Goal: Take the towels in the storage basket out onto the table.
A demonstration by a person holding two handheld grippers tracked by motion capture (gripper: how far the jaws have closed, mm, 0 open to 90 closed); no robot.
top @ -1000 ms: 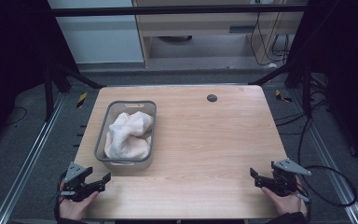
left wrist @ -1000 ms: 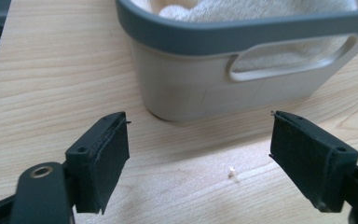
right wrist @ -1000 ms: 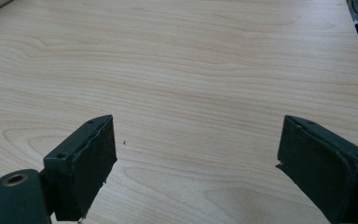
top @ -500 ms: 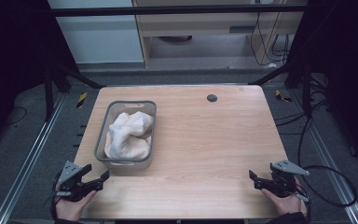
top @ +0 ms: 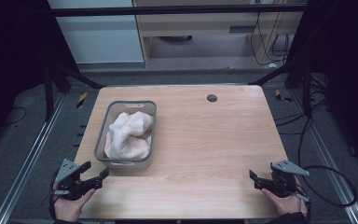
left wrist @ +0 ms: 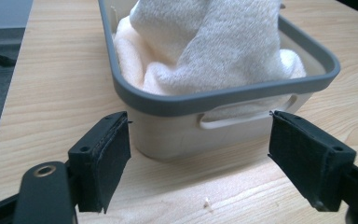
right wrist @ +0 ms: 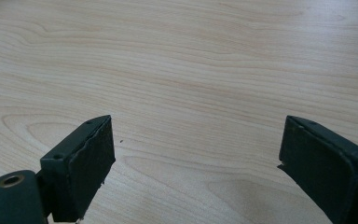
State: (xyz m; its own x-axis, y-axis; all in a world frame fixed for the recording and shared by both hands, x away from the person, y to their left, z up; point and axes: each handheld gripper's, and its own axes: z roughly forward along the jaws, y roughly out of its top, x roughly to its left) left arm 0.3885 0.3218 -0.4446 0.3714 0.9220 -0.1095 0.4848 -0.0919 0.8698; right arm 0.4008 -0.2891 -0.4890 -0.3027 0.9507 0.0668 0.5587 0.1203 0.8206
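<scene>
Two grippers sit at the near edge of the wooden table (top: 205,140), one at each corner, and both have their jaws spread wide with nothing between them. The left gripper (top: 95,177) points at the near end of a grey basket (top: 126,163), which stands on the left half of the table and holds a crumpled white towel (top: 128,133) heaped above its rim. In the left gripper view the jaws frame the basket's near wall, where a moulded handle slot (left wrist: 242,117) runs just under the rim; the pads are near that wall but apart from it, so the gripper looks lined up for a reach rather than a grasp. Being closest, this hand seems the likely one to go for the towel or the basket. The towel rises well clear of the rim, which should make a fold of it easy to pinch from above. The right gripper (top: 256,179) is well apart from the basket, aimed across bare wood, as its own view shows between its parted jaws. It appears to wait there, leaving the open right half of the table free as a place to lay the towel out.
</scene>
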